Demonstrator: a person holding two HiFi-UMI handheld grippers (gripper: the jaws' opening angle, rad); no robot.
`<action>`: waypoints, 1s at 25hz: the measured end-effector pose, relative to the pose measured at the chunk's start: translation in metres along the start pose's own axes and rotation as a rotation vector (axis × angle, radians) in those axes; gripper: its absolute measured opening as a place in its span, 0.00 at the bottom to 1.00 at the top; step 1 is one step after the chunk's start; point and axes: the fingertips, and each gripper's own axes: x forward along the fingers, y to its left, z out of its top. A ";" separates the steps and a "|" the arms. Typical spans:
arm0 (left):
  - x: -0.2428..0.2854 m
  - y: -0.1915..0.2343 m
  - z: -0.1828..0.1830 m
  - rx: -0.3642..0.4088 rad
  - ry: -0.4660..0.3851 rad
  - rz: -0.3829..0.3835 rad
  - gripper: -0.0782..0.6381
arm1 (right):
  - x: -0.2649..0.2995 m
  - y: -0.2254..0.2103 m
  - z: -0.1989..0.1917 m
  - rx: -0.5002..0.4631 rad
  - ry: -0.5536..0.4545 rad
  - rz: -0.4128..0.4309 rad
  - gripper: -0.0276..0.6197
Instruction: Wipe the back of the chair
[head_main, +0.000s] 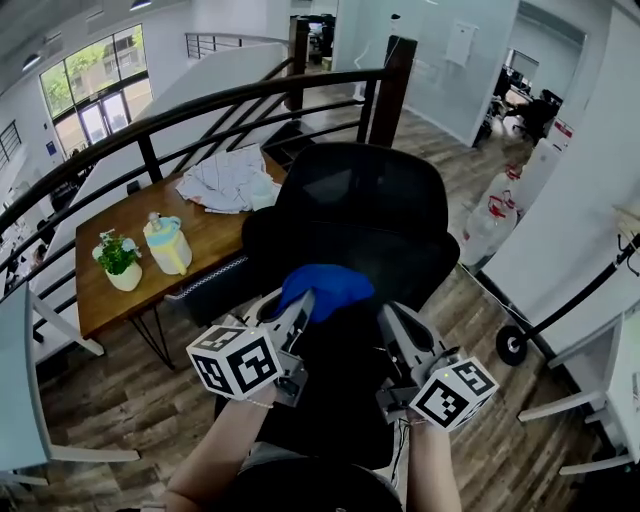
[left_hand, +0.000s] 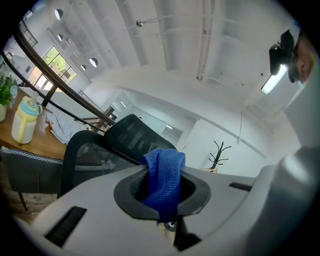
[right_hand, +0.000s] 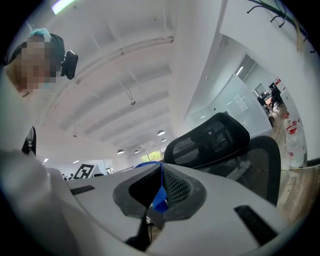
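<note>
The black mesh office chair stands right in front of me, its back towards me. A bunched blue cloth rests against the upper part of the chair back. My left gripper is shut on the cloth from the left. My right gripper is shut on the cloth's right end. In the left gripper view the blue cloth bulges out from between the jaws, with the chair behind. In the right gripper view only a thin blue sliver of the cloth shows between the jaws, the chair beyond.
A wooden table on the left carries a yellow jug, a potted plant and a crumpled white cloth. A dark railing runs behind. Water bottles stand at the right, by a white wall.
</note>
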 end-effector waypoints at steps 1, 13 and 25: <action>0.000 -0.004 0.000 0.007 -0.001 -0.006 0.17 | -0.004 0.001 0.002 -0.005 -0.009 -0.004 0.09; -0.005 -0.021 -0.018 0.081 0.025 -0.020 0.17 | -0.020 0.002 -0.007 -0.022 -0.020 -0.005 0.09; -0.010 -0.018 -0.027 0.066 0.066 -0.030 0.17 | -0.024 0.001 -0.015 -0.026 0.009 -0.032 0.09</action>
